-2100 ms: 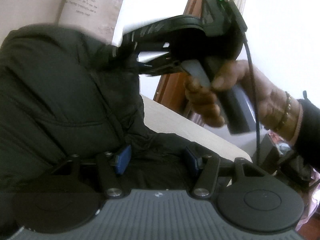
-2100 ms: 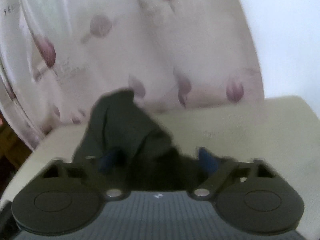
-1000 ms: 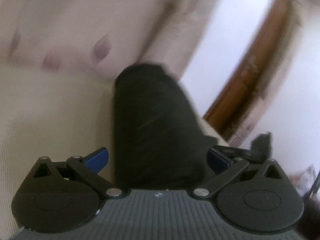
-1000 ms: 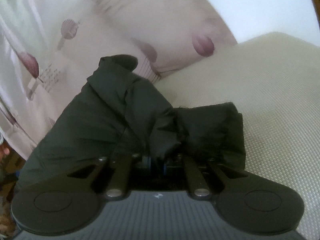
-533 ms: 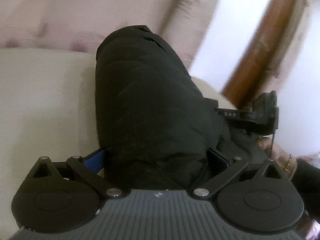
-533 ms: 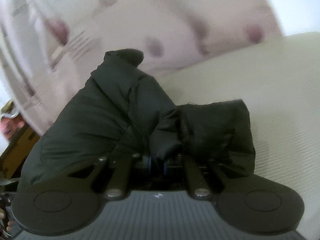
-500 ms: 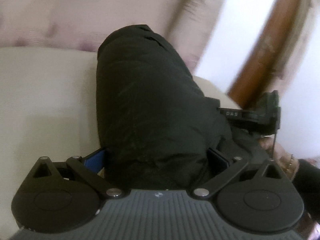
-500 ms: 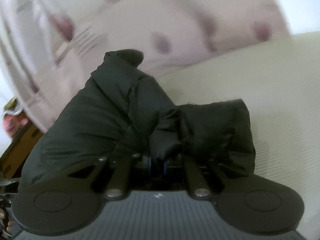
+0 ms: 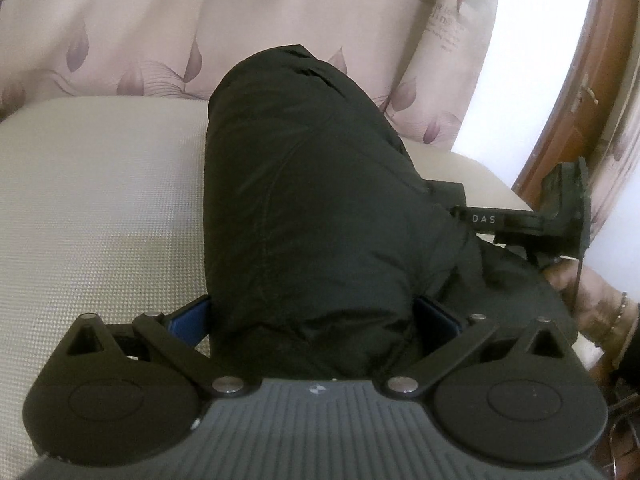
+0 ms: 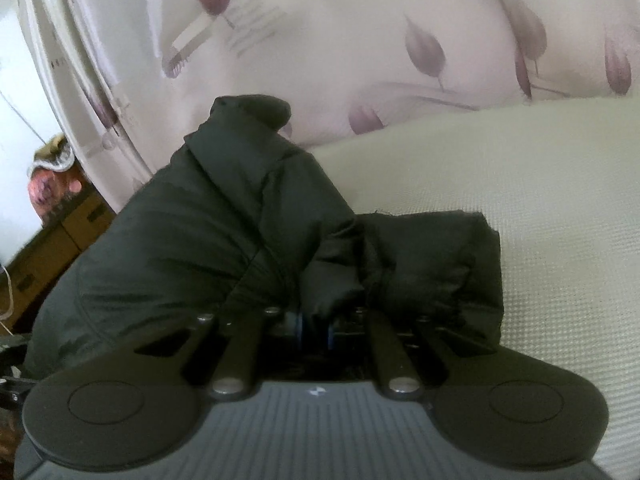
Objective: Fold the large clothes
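Observation:
A black padded jacket (image 9: 312,200) lies in a bulky fold on the cream mattress (image 9: 88,200). In the left wrist view my left gripper (image 9: 312,316) is wide open, its blue pads either side of the jacket's near end, which fills the gap between them. In the right wrist view my right gripper (image 10: 314,328) is shut on a bunch of the jacket (image 10: 224,240), the blue pads almost touching. The right gripper also shows in the left wrist view (image 9: 532,220) at the jacket's right edge, held by a hand.
A pale curtain with purple leaf print (image 9: 160,32) hangs behind the mattress. A wooden door frame (image 9: 580,92) stands at the right. Cardboard boxes and clutter (image 10: 60,216) sit beyond the mattress's left edge in the right wrist view.
The jacket came down from held up in the air onto the mattress. My right gripper closed on its cloth. In the last half second both views only shifted slightly.

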Motion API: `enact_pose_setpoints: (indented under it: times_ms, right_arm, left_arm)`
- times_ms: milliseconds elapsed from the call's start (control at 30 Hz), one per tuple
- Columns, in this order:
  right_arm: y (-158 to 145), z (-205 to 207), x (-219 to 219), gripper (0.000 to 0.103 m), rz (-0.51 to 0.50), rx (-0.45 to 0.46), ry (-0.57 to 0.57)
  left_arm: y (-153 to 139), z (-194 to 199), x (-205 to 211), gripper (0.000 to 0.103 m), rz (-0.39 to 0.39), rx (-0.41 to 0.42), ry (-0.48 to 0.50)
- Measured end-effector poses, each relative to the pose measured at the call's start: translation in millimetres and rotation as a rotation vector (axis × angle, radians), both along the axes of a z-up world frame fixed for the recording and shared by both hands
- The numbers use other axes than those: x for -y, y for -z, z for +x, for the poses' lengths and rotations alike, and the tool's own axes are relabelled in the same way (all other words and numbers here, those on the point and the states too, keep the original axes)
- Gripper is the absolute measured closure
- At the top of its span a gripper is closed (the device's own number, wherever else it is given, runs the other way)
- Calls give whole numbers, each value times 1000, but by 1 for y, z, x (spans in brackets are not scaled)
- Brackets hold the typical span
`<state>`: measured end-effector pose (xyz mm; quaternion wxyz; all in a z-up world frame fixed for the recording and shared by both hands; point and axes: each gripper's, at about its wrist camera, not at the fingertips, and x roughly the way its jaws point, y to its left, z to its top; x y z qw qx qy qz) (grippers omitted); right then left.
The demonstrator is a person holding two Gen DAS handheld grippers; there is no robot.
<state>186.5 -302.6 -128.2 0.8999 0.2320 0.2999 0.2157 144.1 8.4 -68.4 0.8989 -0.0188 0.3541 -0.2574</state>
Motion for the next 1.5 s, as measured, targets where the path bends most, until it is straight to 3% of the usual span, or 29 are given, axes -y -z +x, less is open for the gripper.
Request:
enact_pose_setpoints:
  times_ms: [500,1000,1233,1367,1500]
  right_arm:
    - [-24,-10,-36,93,-351,57,-25]
    - [-20,-18,-37,91,-354,81,19]
    - [-34,-42,-27,66,-331,62,153]
    - [-55,-86,-27,41,-421,168,265]
    - [-75,-145,-27,37,-411,276,372]
  left_arm:
    - [8,-7,5,0,28,44,14]
    - [8,-13,7,0,58,89,1]
    - [6,-27,6,0,91,192,-2]
    - [1,-43,8,0,143,280,-8]
    - [-6,-60,9,0,182,342,-20]
